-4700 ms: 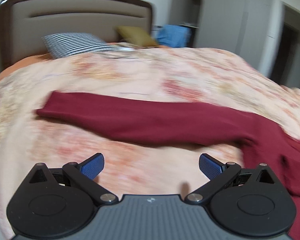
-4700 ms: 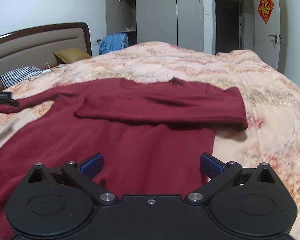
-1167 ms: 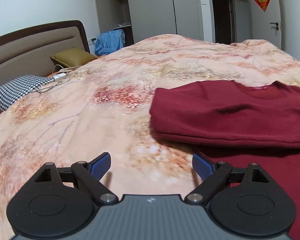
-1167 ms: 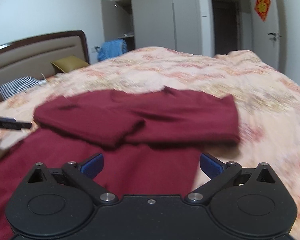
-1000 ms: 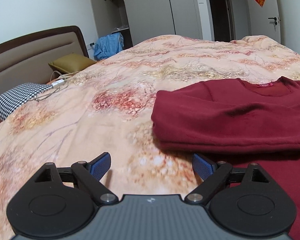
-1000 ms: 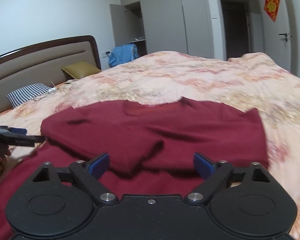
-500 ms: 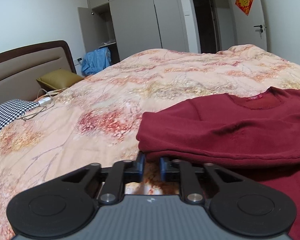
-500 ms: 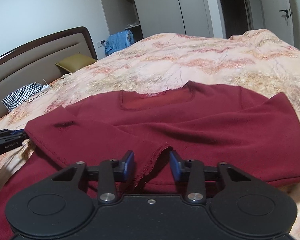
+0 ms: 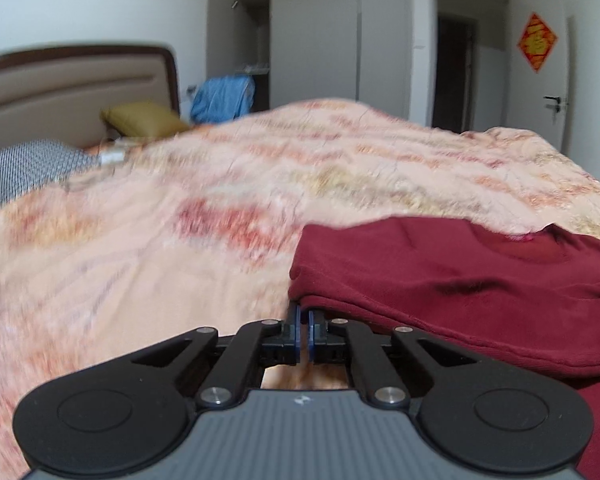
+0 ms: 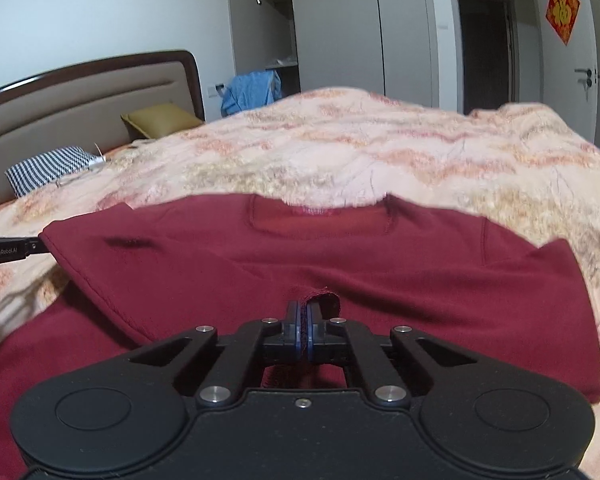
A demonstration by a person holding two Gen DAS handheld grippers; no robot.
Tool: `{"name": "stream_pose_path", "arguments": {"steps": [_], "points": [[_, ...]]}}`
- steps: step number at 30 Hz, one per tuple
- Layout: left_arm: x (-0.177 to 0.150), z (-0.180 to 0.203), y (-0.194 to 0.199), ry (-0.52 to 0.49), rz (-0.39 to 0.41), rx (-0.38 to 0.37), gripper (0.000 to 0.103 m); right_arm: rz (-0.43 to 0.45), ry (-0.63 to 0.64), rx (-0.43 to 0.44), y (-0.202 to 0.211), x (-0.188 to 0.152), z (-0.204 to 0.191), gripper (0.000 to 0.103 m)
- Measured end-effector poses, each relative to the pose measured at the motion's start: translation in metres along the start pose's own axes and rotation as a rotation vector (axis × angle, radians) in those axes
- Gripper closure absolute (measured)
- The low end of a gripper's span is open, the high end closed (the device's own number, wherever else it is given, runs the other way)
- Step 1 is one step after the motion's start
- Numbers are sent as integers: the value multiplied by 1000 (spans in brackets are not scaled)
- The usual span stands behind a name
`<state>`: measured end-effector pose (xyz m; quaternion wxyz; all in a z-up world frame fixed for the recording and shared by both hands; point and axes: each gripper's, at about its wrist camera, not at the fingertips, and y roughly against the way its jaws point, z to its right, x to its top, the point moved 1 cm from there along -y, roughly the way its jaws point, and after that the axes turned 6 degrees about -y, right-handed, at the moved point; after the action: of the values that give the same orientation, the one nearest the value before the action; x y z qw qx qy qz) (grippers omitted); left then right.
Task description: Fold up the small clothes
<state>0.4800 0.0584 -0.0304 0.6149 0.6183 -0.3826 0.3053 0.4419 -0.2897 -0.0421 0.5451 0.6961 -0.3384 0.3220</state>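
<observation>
**A:** Left wrist view first. Where's the garment?

**B:** The red sweater [image 9: 460, 276] lies on the floral quilt [image 9: 180, 240], toward the bed's right side and well short of the headboard [image 9: 72, 92]. The left gripper [image 9: 303, 330] is clenched at the folded left edge. Its blue pads are nearly together right under that corner; I'd judge it pinches the cloth, though the fabric between the pads is barely visible.

**A:** And the right wrist view?

**B:** The right gripper [image 10: 303, 330] is clamped on the cuff [image 10: 320, 298] of the sleeve laid across the chest; the hem curls over its tips. The left gripper [image 10: 8, 254] pokes in at the sweater's left corner.

**A:** So how should this fold go?

**B:** My guess is that the sleeve gets straightened or the left side carried over. Lift both grips together, keep the cloth lightly taut between them, and move level so the lower layer doesn't drag and bunch on the quilt. Set the edge down parallel to the far side before letting go.
</observation>
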Motion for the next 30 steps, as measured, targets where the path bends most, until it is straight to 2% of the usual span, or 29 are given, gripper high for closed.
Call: {"name": "stream_pose_path", "arguments": {"steps": [6,11,12,13,14,15,16,18,20,23,25,30], "points": [[-7,-4,-6,21,-32,-15,100,-35,-12,-18,-6,-11,5,96],[-8,-3,1,21,-63,-33,97,-31,-27,-27,3,-13,8,79],[-10,-3,3,25,-70,-32,89,-30,-34,-20,8,-14,9,76],[-11,-3,6,27,-77,-38,77,-29,-39,-13,13,-15,11,68],[-13,-3,10,29,-84,-39,70,-25,-42,-8,19,-16,12,60],[-15,-2,14,30,-87,-35,56,-21,-43,-6,25,-18,13,56],[-17,-2,19,30,-90,-32,50,-18,-41,-4,32,-20,13,49],[-22,-1,30,31,-98,-32,47,-14,-35,-5,48,-26,15,40],[-26,1,43,37,-102,-37,40,-15,-33,-12,65,-34,17,27],[-35,5,68,41,-101,-56,30,-23,-33,-25,93,-49,21,13],[-43,8,84,40,-109,-72,22,-27,-31,-38,111,-61,26,7],[-68,16,123,51,-127,-122,10,-47,-85,-74,153,-87,38,3]]}}
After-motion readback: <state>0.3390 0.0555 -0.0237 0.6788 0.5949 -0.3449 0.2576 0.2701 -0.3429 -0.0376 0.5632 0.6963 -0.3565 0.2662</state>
